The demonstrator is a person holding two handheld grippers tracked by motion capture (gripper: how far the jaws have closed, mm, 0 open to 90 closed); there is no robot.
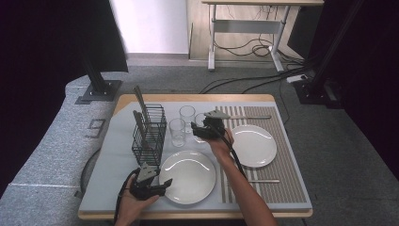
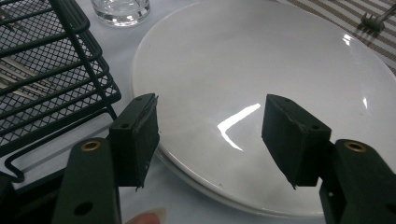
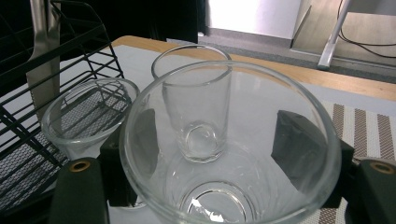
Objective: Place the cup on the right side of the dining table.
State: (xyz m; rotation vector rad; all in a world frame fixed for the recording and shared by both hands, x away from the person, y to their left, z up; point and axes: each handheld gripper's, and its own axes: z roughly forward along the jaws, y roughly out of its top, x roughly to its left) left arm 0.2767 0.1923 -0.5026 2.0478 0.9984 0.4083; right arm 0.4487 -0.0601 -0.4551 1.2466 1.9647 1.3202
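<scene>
Between the right gripper's jaws sits a pinched round clear glass (left gripper spread).

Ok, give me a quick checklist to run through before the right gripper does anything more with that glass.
1. Glass sits between the right gripper jaws: ok, a pad stands on each side of it.
2. Pads actually pressing on the glass wall: cannot tell.
3. Glass upright: ok, its rim faces up.
4. Neighbouring glasses apart from it: the far glass and the glass by the rack stand close; contact cannot tell.
5. Left gripper out of the way: ok, open over the near plate, holding nothing.
6. Wire rack away from the held glass: ok, it stands beyond the other glass.
</scene>
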